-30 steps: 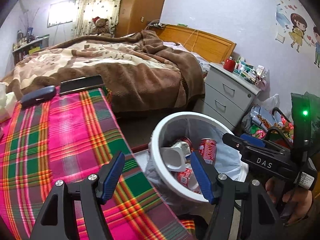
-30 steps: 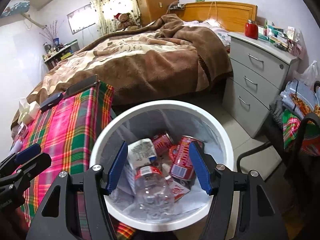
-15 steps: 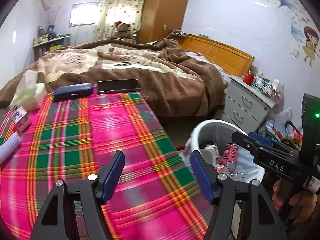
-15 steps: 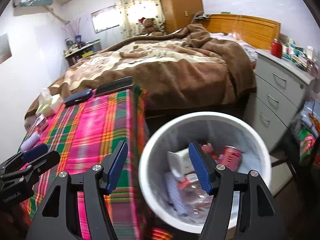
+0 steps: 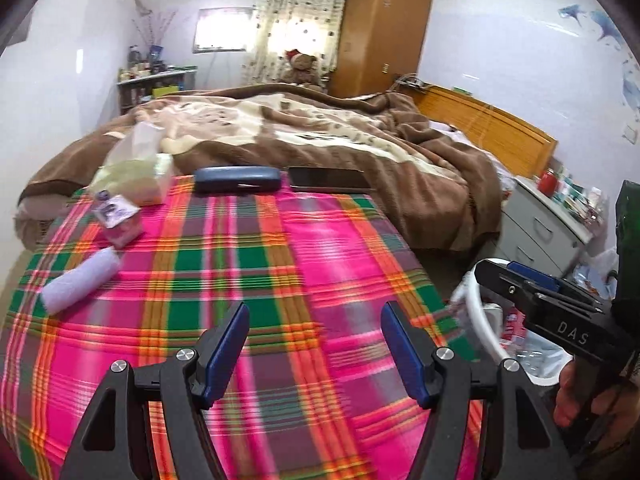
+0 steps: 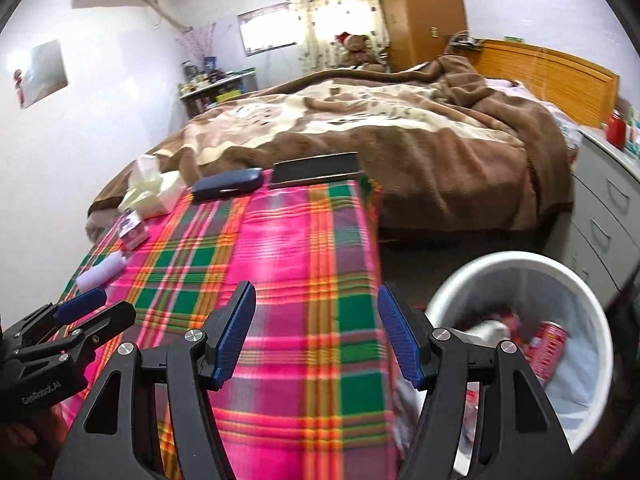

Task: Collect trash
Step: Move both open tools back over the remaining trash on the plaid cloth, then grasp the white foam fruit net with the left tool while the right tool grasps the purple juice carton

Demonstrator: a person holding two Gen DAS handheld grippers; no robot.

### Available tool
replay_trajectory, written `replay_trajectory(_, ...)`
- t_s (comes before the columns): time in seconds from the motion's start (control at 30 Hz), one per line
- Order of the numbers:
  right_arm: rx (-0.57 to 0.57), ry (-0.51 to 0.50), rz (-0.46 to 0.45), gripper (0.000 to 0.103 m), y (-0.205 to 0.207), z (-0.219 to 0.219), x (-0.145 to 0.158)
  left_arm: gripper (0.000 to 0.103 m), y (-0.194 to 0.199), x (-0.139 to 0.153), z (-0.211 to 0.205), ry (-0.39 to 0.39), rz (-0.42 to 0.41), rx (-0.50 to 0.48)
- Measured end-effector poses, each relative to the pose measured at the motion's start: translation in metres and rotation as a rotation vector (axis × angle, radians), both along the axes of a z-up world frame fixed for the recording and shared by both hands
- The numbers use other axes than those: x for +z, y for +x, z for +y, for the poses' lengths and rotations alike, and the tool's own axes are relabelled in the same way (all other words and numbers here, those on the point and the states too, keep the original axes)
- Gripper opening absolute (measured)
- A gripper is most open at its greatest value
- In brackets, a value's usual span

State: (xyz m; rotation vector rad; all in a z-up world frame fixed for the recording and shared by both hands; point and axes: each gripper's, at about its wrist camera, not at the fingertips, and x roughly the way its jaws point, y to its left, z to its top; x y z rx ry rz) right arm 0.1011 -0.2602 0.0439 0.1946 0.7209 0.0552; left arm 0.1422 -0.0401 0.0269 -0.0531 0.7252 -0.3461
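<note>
My left gripper (image 5: 314,346) hangs open over the pink and green plaid table cloth (image 5: 248,264), nothing between its blue pads. My right gripper (image 6: 316,332) is open and empty too, above the cloth's right part. The white trash bin (image 6: 592,304), lined with a bag, stands on the floor right of the table with red cans (image 6: 550,340) and other trash inside. On the cloth's left side lie a white cylindrical bottle (image 5: 80,282) and a small pink carton (image 5: 120,220). In the left wrist view the right gripper (image 5: 520,284) shows over the bin's rim (image 5: 478,308).
A tissue pack (image 5: 138,172), a dark blue case (image 5: 236,179) and a black flat device (image 5: 328,178) lie at the table's far edge. Behind is a bed with a brown blanket (image 5: 360,140). A grey drawer cabinet (image 6: 604,216) stands right of the bin.
Both grippers have swung left, away from the bin and over the plaid cloth. The bin slid from the middle of both views to the right edge. Jaws kept the same width.
</note>
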Motion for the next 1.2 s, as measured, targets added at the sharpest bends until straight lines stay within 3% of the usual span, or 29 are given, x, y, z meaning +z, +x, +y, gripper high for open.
replay_trajectory(0.63, 0.236, -0.027, -0.003, 0.065, 0.071, 0.089, 0.005, 0.068, 0.046, -0.017, 0.147, 0.037, 0.033, 0.251)
replay_trajectory(0.8, 0.286, -0.041, -0.003, 0.065, 0.091, 0.112, 0.003, 0.068, 0.065, -0.026, 0.174, 0.053, 0.059, 0.268)
replay_trajectory(0.87, 0.305, -0.059, -0.003, 0.065, 0.100, 0.124, 0.001, 0.068, 0.072, -0.028, 0.181, 0.106, 0.053, 0.275)
replay_trajectory(1.0, 0.323, -0.029, 0.019, 0.065, 0.117, 0.139, -0.003, 0.068, 0.090, -0.038, 0.190, 0.123, 0.084, 0.247)
replay_trajectory(1.2, 0.368, -0.043, 0.023, 0.065, 0.133, 0.162, -0.007, 0.068, 0.111, -0.051, 0.190, 0.225, 0.075, 0.195)
